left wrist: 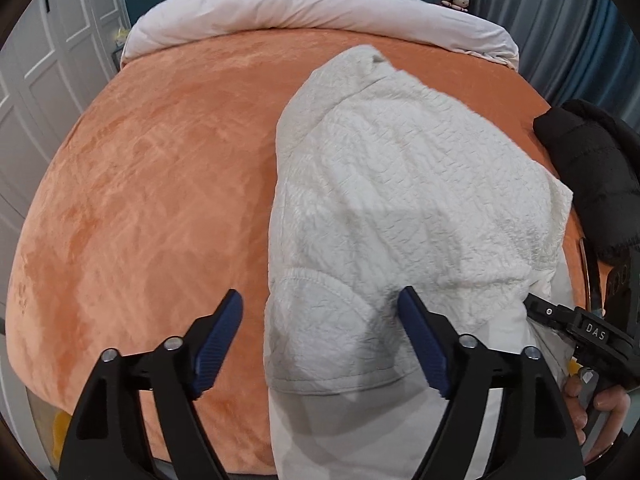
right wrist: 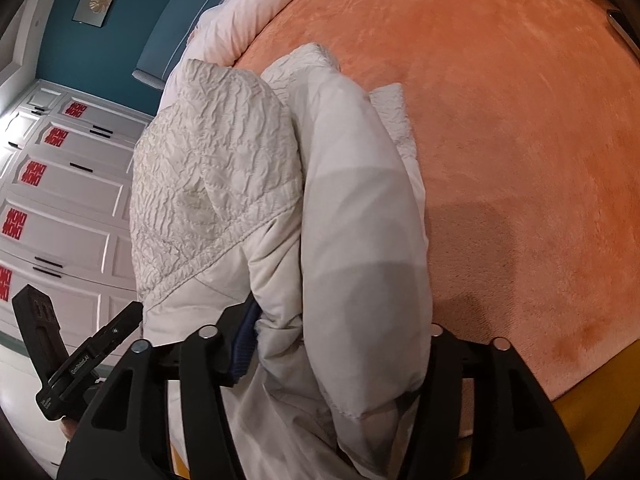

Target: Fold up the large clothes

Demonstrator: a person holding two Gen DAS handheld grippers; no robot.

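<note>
A white quilted jacket (left wrist: 400, 184) lies folded lengthways on the orange bedspread (left wrist: 160, 200), its hem hanging over the near edge. My left gripper (left wrist: 320, 340) is open just above that hem. The jacket's left edge lies between its blue pads (left wrist: 222, 344), and neither pad presses on it. In the right wrist view a thick smooth fold of the jacket (right wrist: 352, 220) fills the gap of my right gripper (right wrist: 340, 340). That gripper is open; its left pad (right wrist: 246, 344) rests beside the cloth, and cloth hides the right one. Its tip (left wrist: 532, 308) also shows at the jacket's right edge.
A pale duvet (left wrist: 300, 8) is bunched at the head of the bed. Something black and puffy (left wrist: 592, 168), a garment or a sleeve, sits at the bed's right side. White wardrobe doors (right wrist: 60, 200) stand to the left. A hand (left wrist: 600, 400) holds the right gripper.
</note>
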